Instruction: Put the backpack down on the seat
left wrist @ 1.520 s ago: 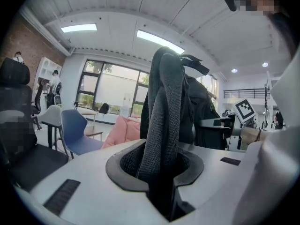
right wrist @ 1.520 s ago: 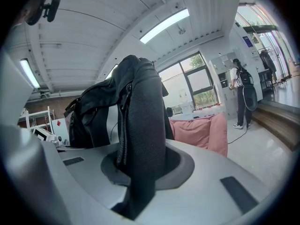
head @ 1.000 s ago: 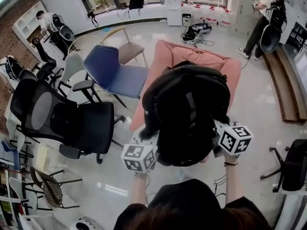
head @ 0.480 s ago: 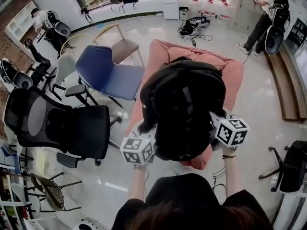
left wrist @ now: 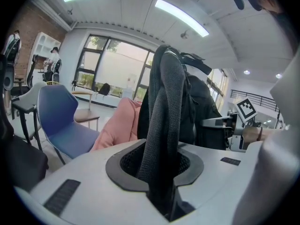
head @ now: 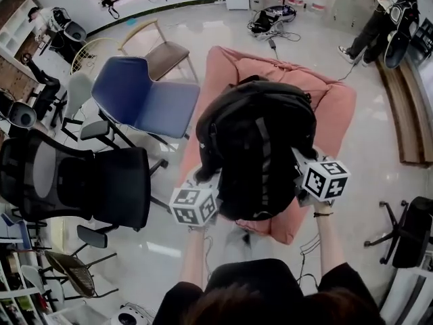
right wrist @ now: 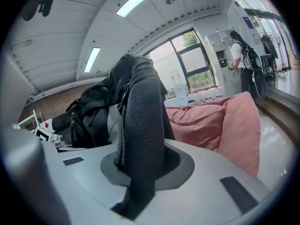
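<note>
A black backpack (head: 257,147) hangs over the middle of a pink cushioned seat (head: 338,103); whether its bottom touches the cushion is hidden. My left gripper (head: 201,188) is at its left side and my right gripper (head: 304,171) at its right. In the left gripper view the gripper (left wrist: 161,175) is shut on a grey mesh shoulder strap (left wrist: 164,107), with the pink seat (left wrist: 115,128) behind. In the right gripper view the gripper (right wrist: 138,172) is shut on the other mesh strap (right wrist: 140,121), beside the seat's pink armrest (right wrist: 234,125).
A blue chair (head: 139,100) and a black office chair (head: 88,181) stand left of the seat, a wooden chair (head: 166,53) behind them. A wooden bench (head: 406,114) runs along the right, with another office chair (head: 409,232) below it. A person (head: 379,12) stands far right.
The backpack and both grippers have come forward over the pink seat, which now lies closer beneath them. Both grips on the straps are unchanged.
</note>
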Demonstrator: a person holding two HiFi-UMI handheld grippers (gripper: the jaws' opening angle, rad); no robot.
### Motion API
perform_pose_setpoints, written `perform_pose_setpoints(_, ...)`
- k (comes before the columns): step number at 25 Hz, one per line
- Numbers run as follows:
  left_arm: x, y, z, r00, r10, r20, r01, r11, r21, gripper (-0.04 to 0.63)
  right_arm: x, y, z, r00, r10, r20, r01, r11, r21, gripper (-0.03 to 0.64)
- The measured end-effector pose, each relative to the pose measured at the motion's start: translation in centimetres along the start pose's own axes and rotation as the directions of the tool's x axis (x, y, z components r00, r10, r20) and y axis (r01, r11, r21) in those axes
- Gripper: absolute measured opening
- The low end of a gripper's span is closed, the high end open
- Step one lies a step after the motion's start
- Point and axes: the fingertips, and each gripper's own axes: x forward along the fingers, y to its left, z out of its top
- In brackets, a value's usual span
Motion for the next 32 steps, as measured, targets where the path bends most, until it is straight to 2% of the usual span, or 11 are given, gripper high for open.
perform_pose_setpoints(18,11.7,7.6,-7.1,0.985,0.004,-0.174,-0.019,0.996,-0.083,0.095,12.7,-7.1,-7.4,0.984,-0.008,-0.177,0.018,0.998,0.055,0.057)
perform_pose_setpoints(32,18.0,11.9,-7.0,0.988,0.017,-0.155,-0.03,0.996,-0.086,0.094,20.1,-10.8,-7.8,0.976,-0.022,-0.218,0.042,0.995,0.088,0.058)
